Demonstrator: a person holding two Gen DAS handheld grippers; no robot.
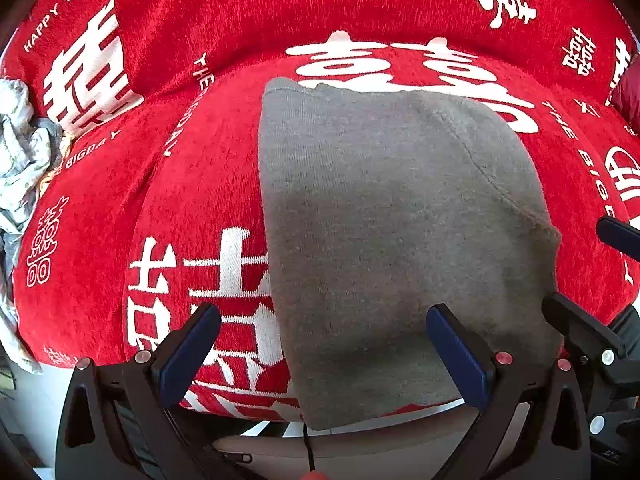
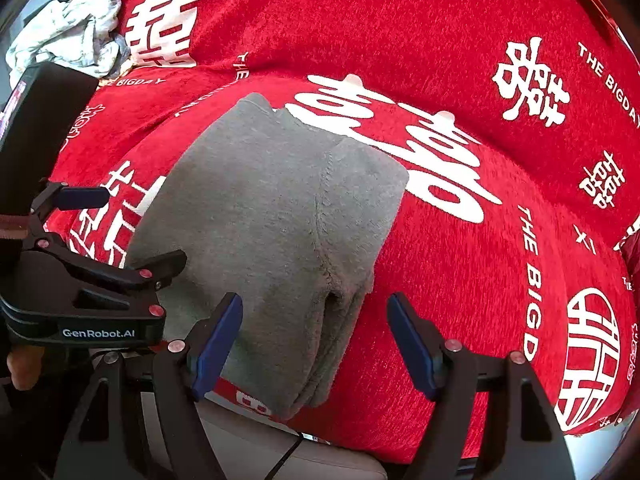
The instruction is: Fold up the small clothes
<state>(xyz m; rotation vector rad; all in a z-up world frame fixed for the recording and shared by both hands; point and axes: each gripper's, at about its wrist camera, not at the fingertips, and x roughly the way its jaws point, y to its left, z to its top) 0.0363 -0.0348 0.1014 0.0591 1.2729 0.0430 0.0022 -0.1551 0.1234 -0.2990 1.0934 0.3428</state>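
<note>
Beneath everything you have the red plush cover with white printed characters [image 1: 360, 8], draped over a cushioned seat and filling both views; its pile looks grippy, so cloth laid on it should stay put instead of sliding. On it, dead centre in both wrist views, lies the grey knitted garment [image 1: 380, 220], already doubled into a narrow panel running from twelve o'clock down to six, its near end drooping over the seat's front edge. Judge it light, soft and limp: it will sag wherever you lift it, and the stacked layers may slip apart unless you pinch all of them together. Take it at the near end's corners. A crumpled pale patterned cloth [image 2: 68, 32] waits at ten o'clock. Your left gripper [image 1: 324, 354] stands wide, straddling the garment's left edge, holding nothing. Your right gripper [image 2: 314, 340] stands wide too, straddling the right edge at six o'clock, pads clear.
</note>
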